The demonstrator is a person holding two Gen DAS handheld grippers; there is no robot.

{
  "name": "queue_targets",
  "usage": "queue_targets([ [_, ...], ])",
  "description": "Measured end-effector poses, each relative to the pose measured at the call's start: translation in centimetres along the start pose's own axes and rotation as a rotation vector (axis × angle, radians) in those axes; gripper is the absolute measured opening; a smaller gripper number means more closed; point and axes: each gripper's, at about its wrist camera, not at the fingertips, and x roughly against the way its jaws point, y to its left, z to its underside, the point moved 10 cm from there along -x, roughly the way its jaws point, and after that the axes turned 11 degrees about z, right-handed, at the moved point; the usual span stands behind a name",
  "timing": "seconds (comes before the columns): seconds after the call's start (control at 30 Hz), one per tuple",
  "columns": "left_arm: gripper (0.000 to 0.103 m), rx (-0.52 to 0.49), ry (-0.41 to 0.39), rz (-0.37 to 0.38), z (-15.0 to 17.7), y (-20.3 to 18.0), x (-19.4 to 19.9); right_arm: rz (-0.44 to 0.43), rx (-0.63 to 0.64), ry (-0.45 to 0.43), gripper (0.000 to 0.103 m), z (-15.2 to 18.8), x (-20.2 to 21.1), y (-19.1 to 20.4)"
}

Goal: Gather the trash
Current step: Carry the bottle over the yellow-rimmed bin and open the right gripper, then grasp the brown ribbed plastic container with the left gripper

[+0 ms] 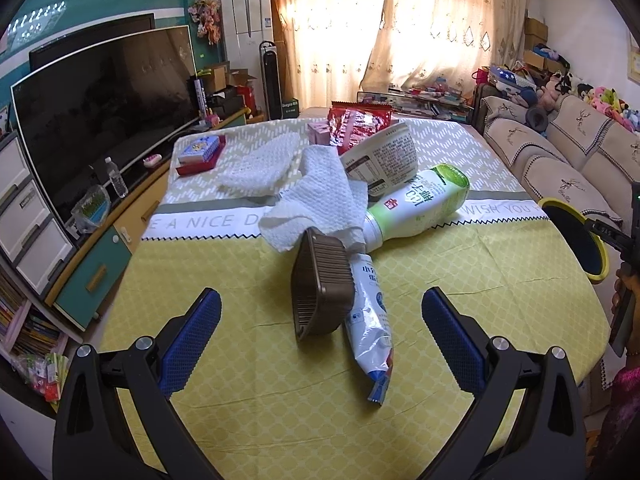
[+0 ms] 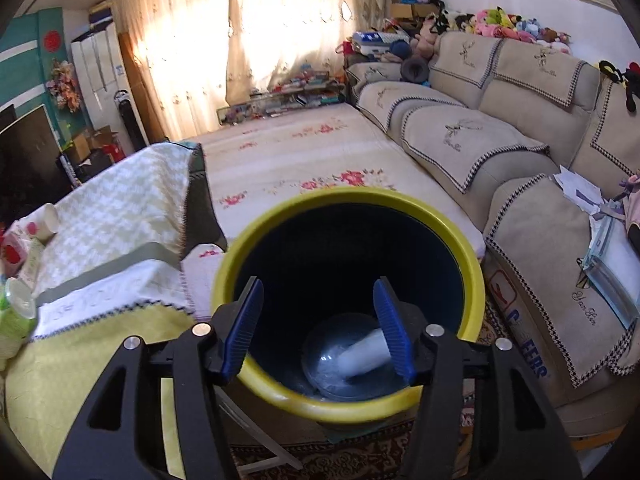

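Trash is piled straight ahead of the left tongs (image 1: 320, 320) on the counter (image 1: 500, 280), so it's pretty clearly the pick-up step that's in hand. Closest in, sat between the two blue pads, a brown ribbed plastic tray (image 1: 320, 284) is tipped up on its edge, with a white snack wrapper (image 1: 370, 320) lying just to the right of it and touching it. Further out, a crumpled paper towel (image 1: 316, 200) is draped against a green-and-white bottle (image 1: 420, 204) lying on its side. The left tongs are spread wide and nothing is gripped yet.

Over on the other side, the right tongs (image 2: 318, 326) are also held apart with nothing in them, right at the mouth of a yellow-rimmed bin (image 2: 472, 264). Something clear and something white can be seen at the bottom, but what exactly can't be told.

Next move, probably: the left tongs get pushed forward around the tray and squeezed, then it's carried to the bin. A grip across the ribbed wall seems needed, since it looks tippy.
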Motion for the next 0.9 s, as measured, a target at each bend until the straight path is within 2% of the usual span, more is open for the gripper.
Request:
queue_targets([
  [0.17, 0.097, 0.005, -0.002, 0.040, 0.0, -0.3, -0.8, -0.035, 0.018, -0.021, 0.059, -0.3, 2.2, 1.6],
  [0.33, 0.075, 0.028, 0.014, 0.066, 0.0, 0.2, -2.7, -0.057, 0.045, -0.037, 0.060, -0.4, 3.4, 3.0],
  [0.57, 0.058, 0.034, 0.053, 0.086, 0.6, 0.4, -4.6, -0.078, 0.058, -0.035, 0.060, -0.3, 3.8, 4.0],
  [0.8, 0.026, 0.025, 0.066, 0.092, 0.7, 0.1, -5.5, -0.087, 0.047, -0.030, 0.062, -0.3, 3.8, 3.9],
  [0.9, 0.020, 0.012, 0.042, 0.079, 0.3, -0.1, -5.2, -0.092, 0.042, -0.032, 0.063, -0.3, 3.9, 3.9],
])
